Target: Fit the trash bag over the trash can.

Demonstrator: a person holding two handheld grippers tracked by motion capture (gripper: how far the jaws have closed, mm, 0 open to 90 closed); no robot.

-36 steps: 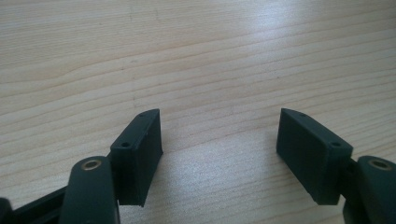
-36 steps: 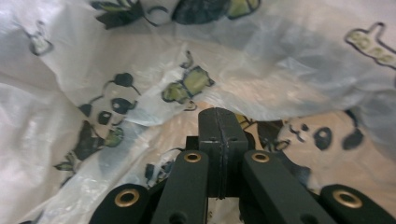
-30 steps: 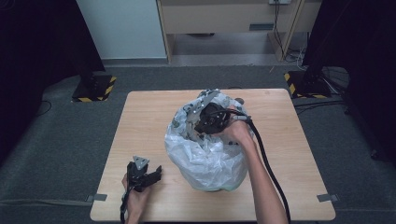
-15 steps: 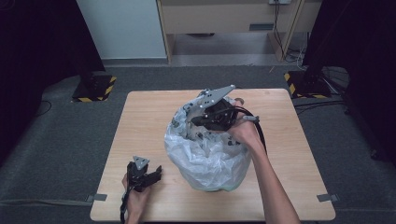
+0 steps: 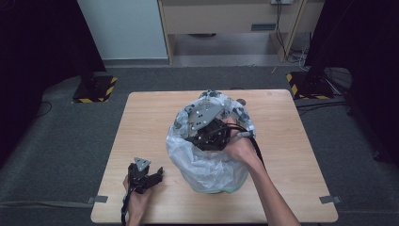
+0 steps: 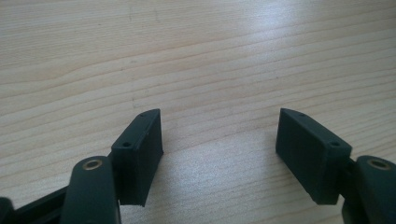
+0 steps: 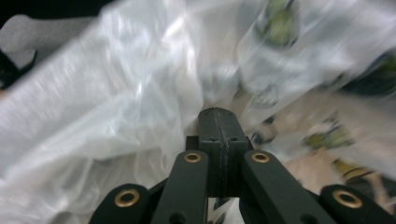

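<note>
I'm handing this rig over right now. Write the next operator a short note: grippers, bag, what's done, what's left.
Left gripper: open, holding nothing, low over the wooden table at its near left corner.
Right gripper: jaws shut, at the top of the clear plastic bag; whether film is pinched between them is unclear.
Bag: mid-table, bulging, items inside, mouth crumpled and loose.
Done: bag looks filled.
Left: probably gathering and closing the mouth; the left gripper has yet to join.

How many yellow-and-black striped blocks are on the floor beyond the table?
2. One striped block lies on the floor beyond the table's far left corner, the other beyond its far right corner. Others may be hidden in the dark sides.
</note>
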